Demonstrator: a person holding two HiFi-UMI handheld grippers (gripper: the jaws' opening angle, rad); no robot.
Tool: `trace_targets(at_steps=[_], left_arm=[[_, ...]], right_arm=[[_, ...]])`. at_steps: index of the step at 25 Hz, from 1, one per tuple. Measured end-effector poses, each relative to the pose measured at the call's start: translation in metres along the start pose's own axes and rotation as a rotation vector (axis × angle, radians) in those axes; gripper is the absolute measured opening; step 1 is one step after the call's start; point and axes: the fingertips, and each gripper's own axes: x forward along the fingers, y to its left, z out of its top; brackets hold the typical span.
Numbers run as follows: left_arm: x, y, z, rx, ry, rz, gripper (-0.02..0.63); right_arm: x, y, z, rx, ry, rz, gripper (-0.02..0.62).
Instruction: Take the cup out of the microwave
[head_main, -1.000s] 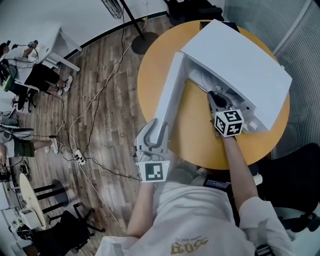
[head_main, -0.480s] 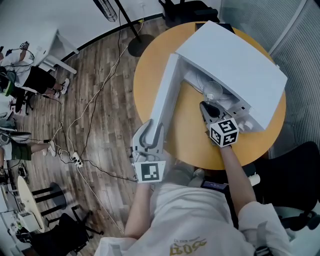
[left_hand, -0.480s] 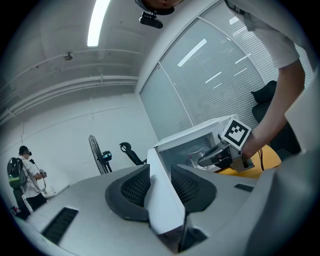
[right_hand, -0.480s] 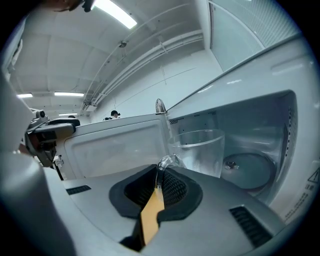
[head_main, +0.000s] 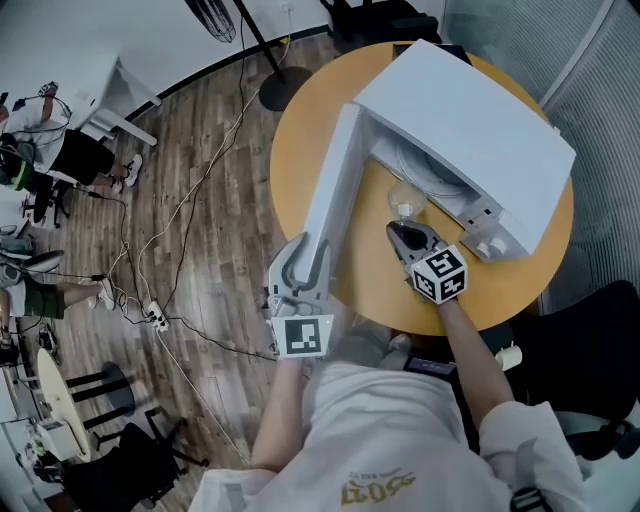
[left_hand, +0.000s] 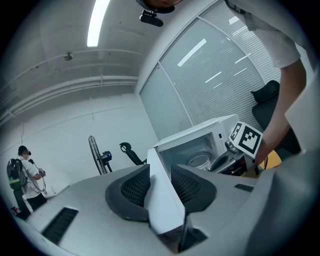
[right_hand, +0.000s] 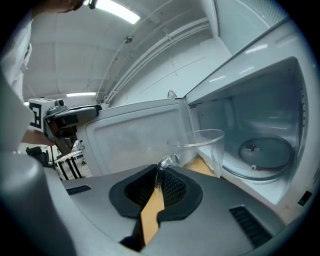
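Left claw (head_main: 308, 262) is clamped on the free edge of the door (head_main: 335, 185), which stands out to the left of the microwave (head_main: 470, 120), likely to hold it wide so the way out is clear. Right of the door, just in front of the microwave's mouth and over the table (head_main: 300, 140), the cup (head_main: 405, 198) hangs by its handle, pinched in the clenched right claw (head_main: 405, 236), upright and clear of the turntable (right_hand: 265, 152).
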Motion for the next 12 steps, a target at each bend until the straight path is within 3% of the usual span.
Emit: trace_targets(at_steps=[12], left_arm=[[0.001,-0.001,-0.001,0.0,-0.008,0.007,0.144]], right_arm=[[0.0,0.04,-0.049,-0.005,0.111,0.171,0.028]])
